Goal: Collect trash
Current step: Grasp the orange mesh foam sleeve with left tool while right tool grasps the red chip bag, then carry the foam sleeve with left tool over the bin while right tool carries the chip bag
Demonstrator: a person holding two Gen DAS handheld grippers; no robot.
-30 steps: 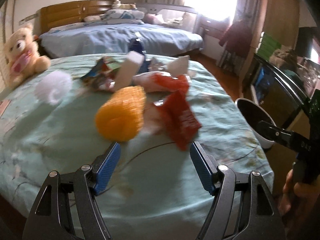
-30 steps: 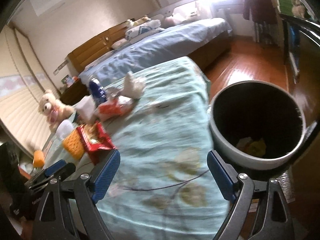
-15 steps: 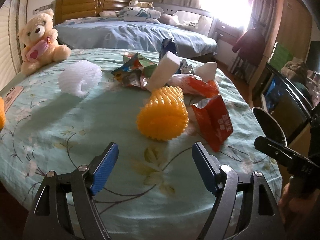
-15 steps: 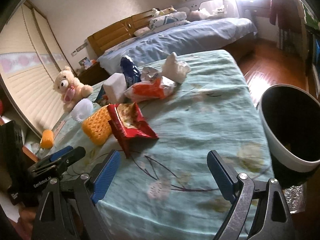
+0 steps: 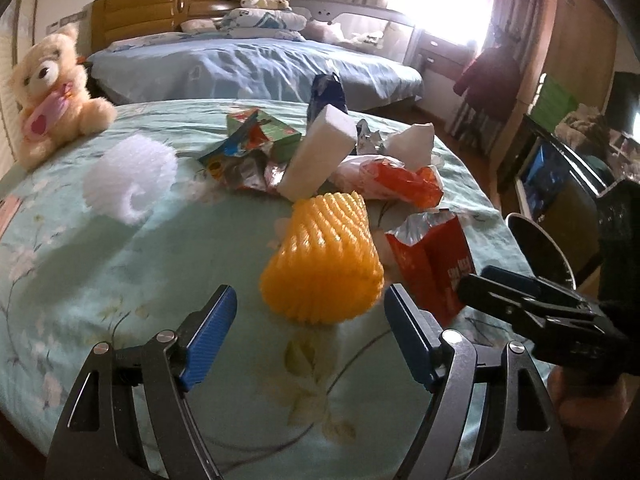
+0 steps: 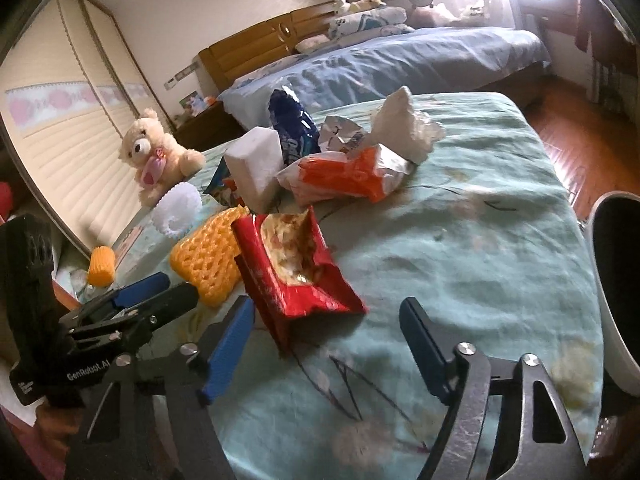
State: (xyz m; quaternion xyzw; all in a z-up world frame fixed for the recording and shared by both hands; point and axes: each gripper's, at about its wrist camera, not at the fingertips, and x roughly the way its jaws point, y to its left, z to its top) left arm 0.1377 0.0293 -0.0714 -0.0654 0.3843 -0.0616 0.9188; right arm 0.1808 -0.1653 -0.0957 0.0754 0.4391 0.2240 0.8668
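Right wrist: red wrapper (image 6: 296,272) nearer, apparently.

A cream teddy bear (image 5: 52,92) with a pink heart on its chest sits at the far left edge of the tabletop (image 5: 100,260), which is covered with a pale green floral cloth. Behind stands a bed (image 5: 248,68) with blue bedding, a wooden headboard (image 5: 160,12) and pillows (image 5: 260,22). A dark garment (image 5: 490,76) hangs near the bright window.
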